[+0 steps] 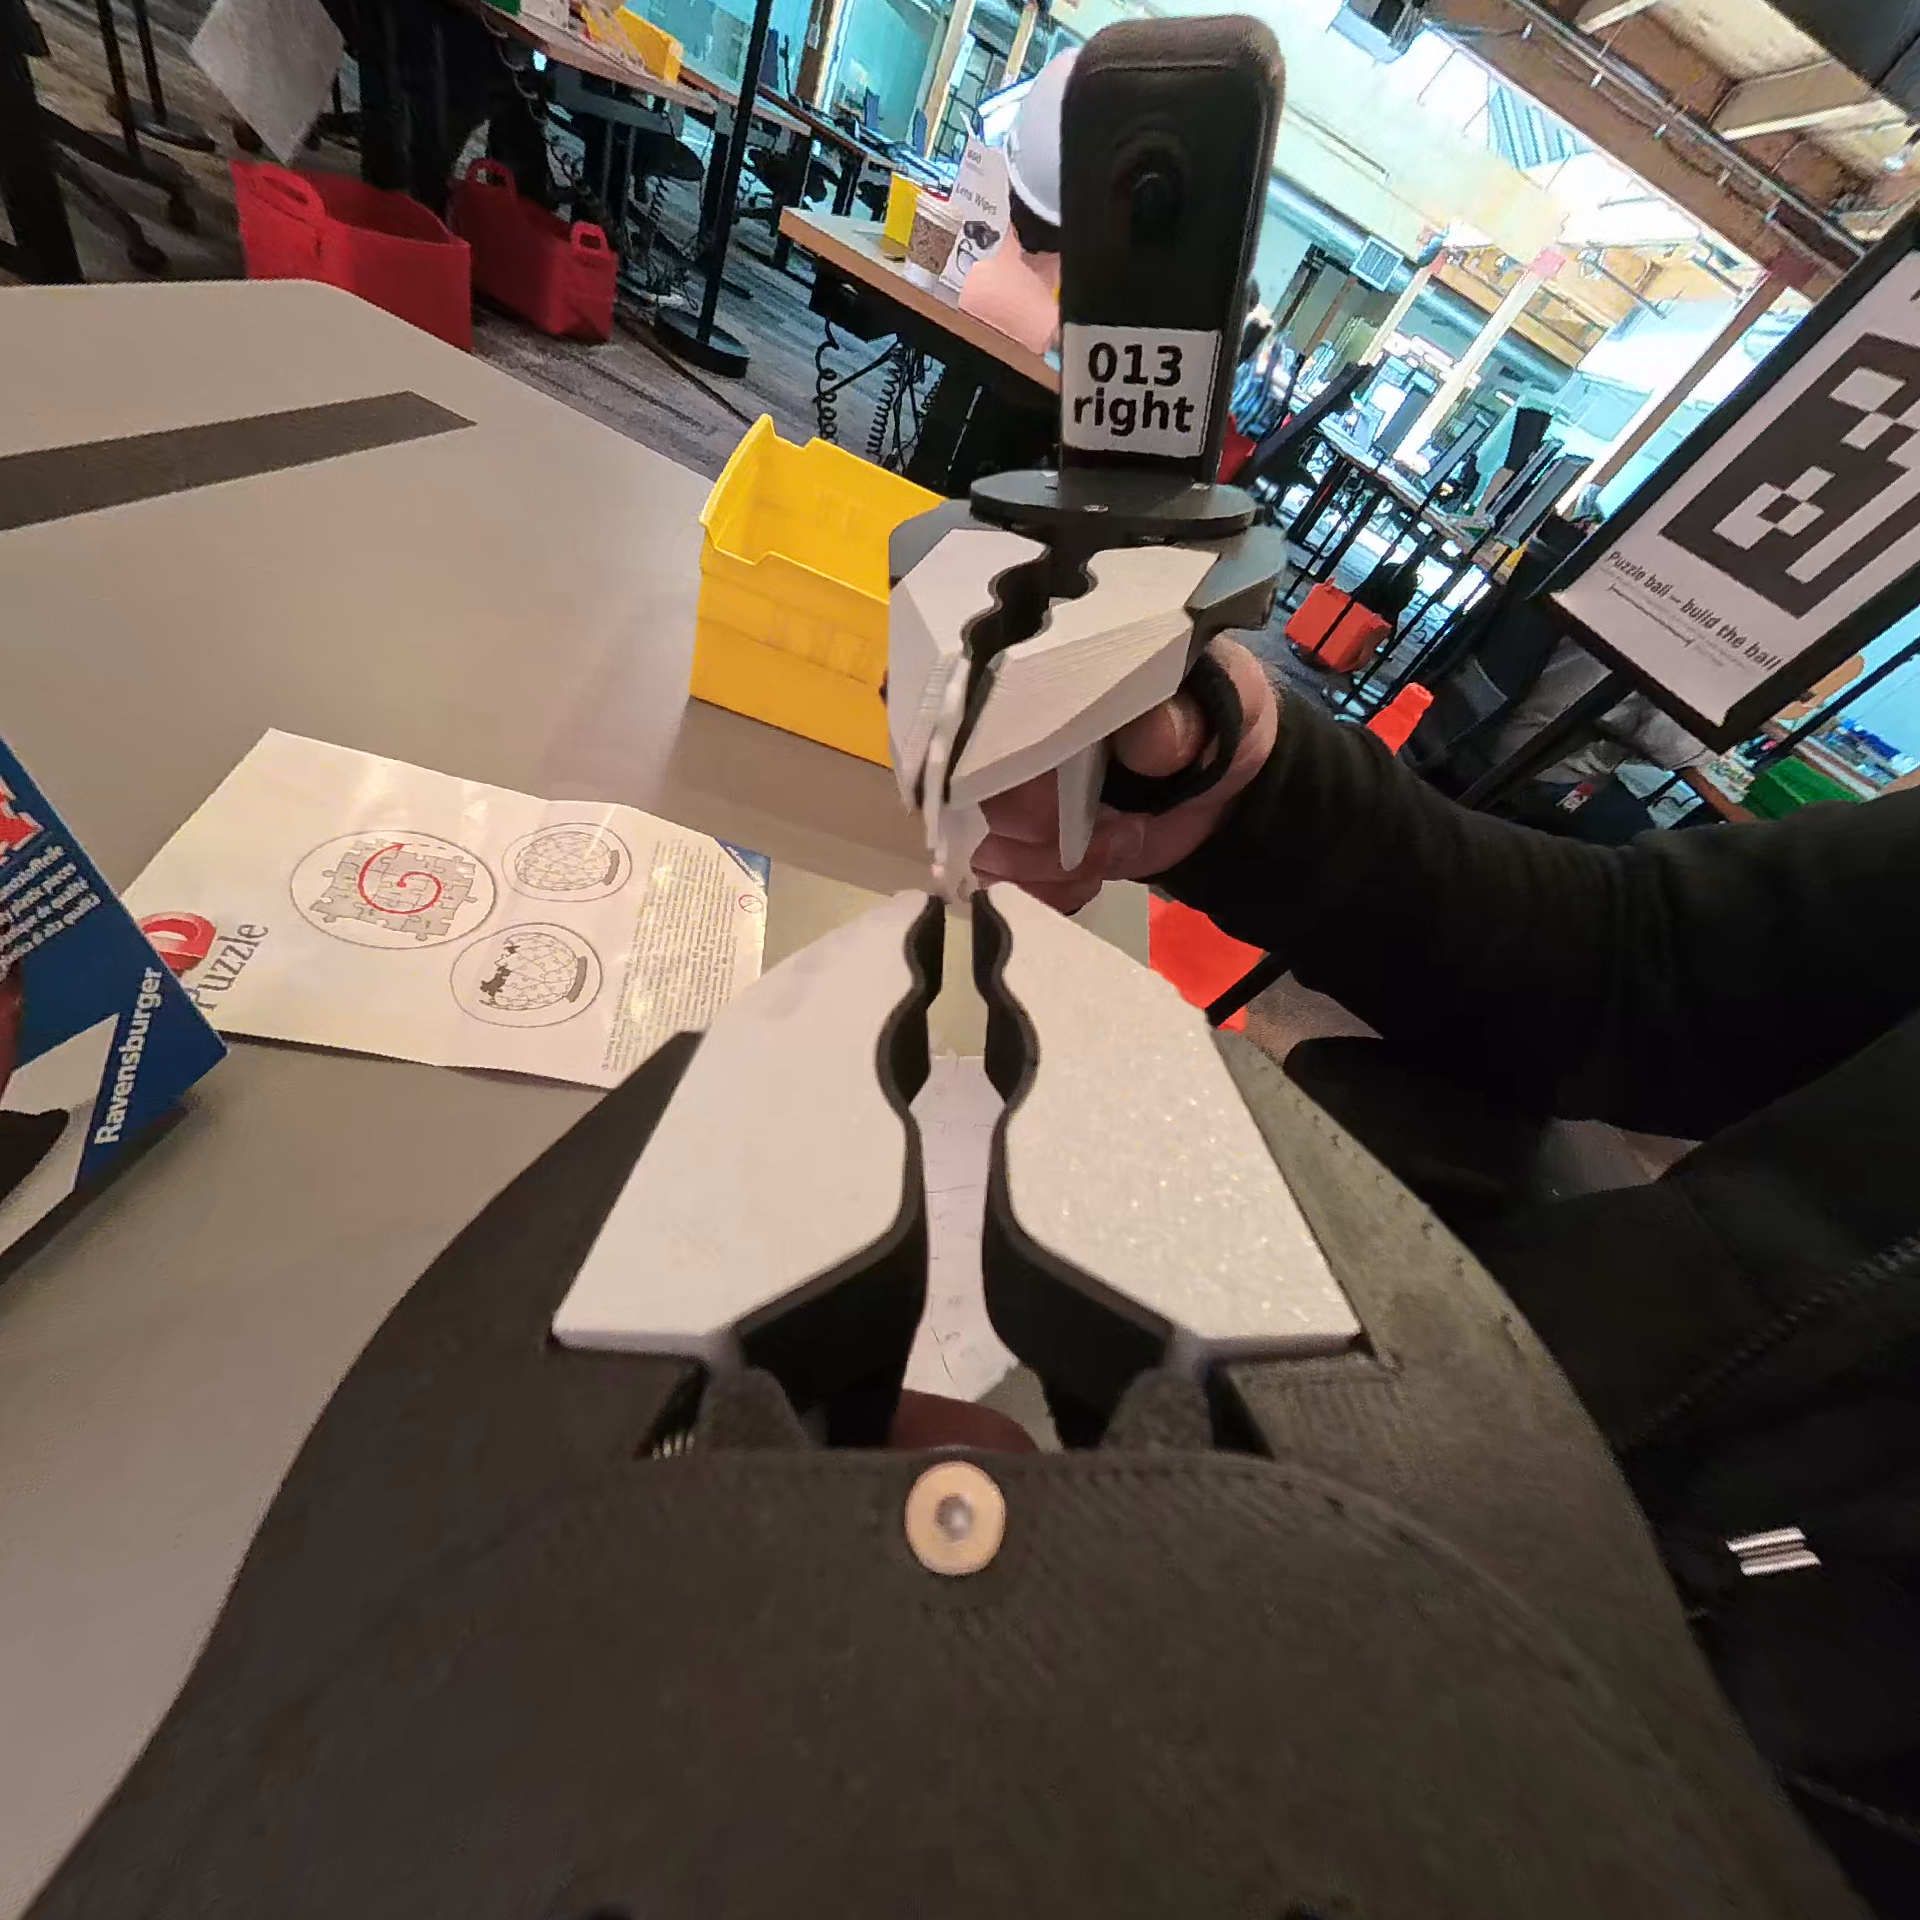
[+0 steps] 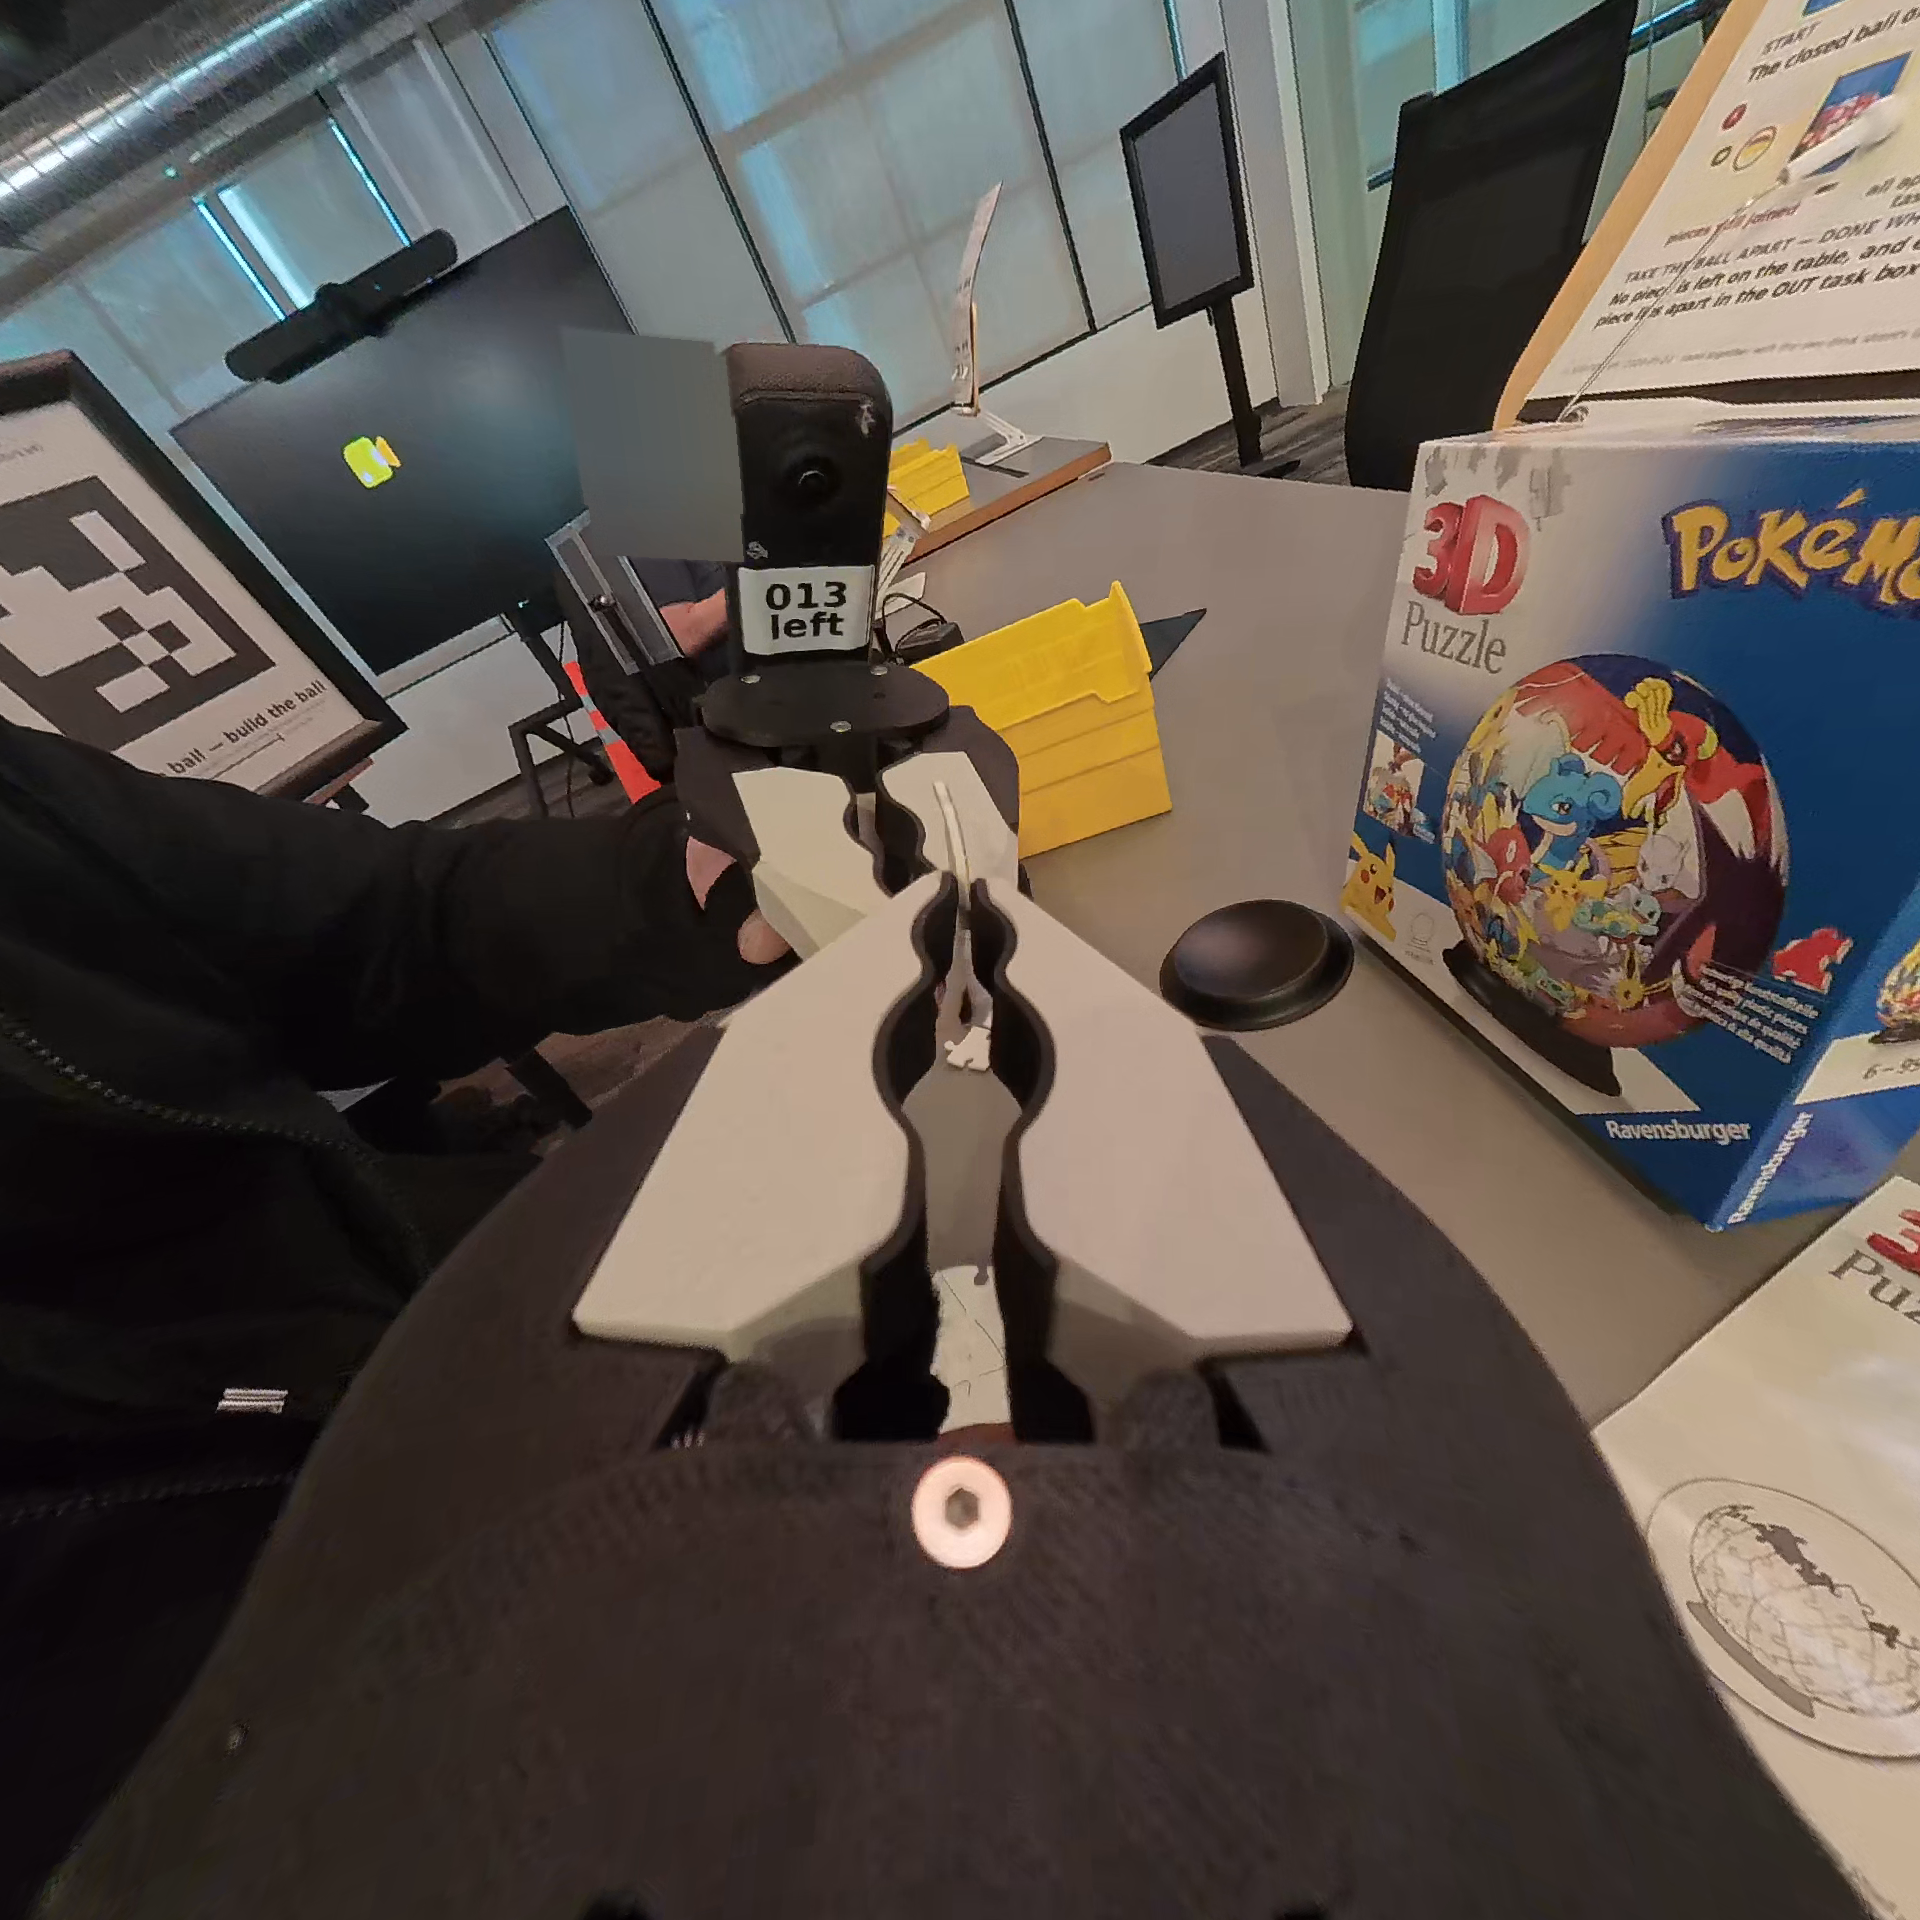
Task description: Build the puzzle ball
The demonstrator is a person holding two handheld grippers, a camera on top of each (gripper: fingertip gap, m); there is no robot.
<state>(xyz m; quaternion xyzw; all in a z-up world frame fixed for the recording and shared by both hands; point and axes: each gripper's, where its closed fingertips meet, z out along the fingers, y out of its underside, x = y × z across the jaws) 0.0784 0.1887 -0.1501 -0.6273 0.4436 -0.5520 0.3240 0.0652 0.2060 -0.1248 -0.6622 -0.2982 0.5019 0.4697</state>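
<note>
Both claws are clamped edge-on on thin white curved plastic puzzle pieces (image 2: 961, 966), left gripper (image 1: 956, 909) and right gripper (image 2: 961, 894) meeting tip to tip above the grey table (image 1: 416, 582). Imo pieces could slip or twist bc the grip's so narrow, so tabs won't lock. Blue cardboard puzzle box (image 2: 1662, 831) and round black plastic stand (image 2: 1257, 961) sit nearby, w/ the yellow plastic bin (image 1: 800, 592) behind.
</note>
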